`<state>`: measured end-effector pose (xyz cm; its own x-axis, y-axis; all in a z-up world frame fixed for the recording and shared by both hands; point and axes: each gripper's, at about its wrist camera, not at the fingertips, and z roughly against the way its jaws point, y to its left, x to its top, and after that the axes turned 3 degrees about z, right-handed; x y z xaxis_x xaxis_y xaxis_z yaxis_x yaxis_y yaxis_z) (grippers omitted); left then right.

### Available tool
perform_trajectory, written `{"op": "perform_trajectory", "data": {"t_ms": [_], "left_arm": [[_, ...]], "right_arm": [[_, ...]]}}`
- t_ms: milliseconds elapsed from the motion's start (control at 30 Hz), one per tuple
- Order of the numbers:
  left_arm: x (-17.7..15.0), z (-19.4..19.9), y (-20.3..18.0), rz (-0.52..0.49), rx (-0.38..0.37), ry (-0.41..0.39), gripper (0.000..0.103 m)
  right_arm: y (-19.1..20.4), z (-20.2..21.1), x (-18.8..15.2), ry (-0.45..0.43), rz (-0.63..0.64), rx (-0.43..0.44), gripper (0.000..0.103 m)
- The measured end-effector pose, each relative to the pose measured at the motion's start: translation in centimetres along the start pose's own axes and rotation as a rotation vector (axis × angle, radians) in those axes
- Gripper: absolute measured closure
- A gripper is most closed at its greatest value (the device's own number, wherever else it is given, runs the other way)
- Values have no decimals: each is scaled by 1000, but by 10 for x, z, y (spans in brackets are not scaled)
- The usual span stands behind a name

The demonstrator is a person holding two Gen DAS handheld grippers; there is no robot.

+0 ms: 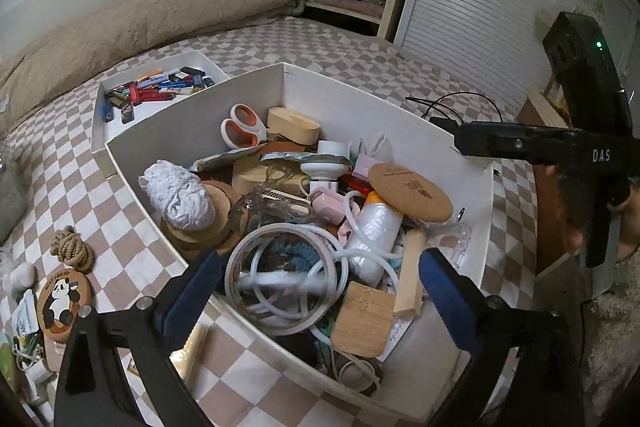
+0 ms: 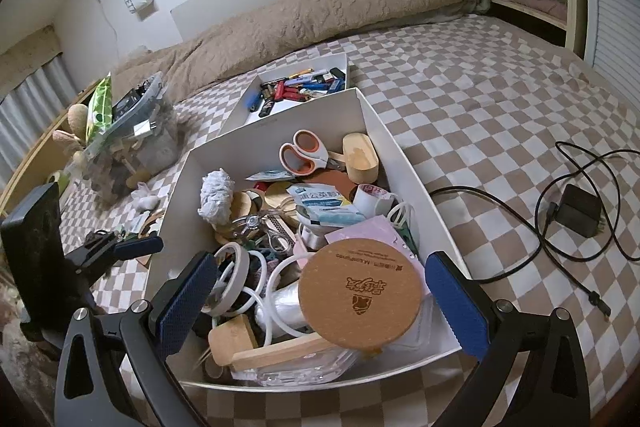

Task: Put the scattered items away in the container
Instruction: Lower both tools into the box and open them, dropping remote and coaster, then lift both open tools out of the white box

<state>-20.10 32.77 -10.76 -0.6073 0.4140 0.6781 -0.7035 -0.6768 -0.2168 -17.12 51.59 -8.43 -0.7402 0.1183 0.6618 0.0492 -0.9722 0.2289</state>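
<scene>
A big white box [image 1: 332,87] on the checked bed is heaped with odds and ends: orange-handled scissors [image 1: 242,127], a white tape ring [image 1: 280,275], a round cork coaster [image 1: 410,193]. My left gripper [image 1: 320,291] hangs open over the box's near end, above the tape ring and touching nothing. My right gripper [image 2: 320,299] is open over the box [image 2: 280,123]; the cork coaster [image 2: 360,287] lies loose below it, free of the pads. Left of the box, a rope knot [image 1: 72,251] and a panda coaster [image 1: 64,303] lie on the bed.
A small white tray [image 1: 120,131] of lighters and pens sits behind the box. A black charger [image 2: 580,211] with its cable lies on the bed to the right. A clear bin [image 2: 132,147] of clutter stands at the left. A rolled beige quilt [image 2: 320,11] runs along the wall.
</scene>
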Motion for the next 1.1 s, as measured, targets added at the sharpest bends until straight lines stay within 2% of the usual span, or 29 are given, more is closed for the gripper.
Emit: {"op": "perform_trajectory", "data": {"t_ms": [700, 1100], "left_arm": [[-1, 37, -8, 30, -10, -61, 3], [-8, 62, -8, 56, 44, -105, 0]], "right_arm": [[23, 17, -12, -10, 7, 7, 0], [39, 30, -29, -41, 28, -17, 0]]}}
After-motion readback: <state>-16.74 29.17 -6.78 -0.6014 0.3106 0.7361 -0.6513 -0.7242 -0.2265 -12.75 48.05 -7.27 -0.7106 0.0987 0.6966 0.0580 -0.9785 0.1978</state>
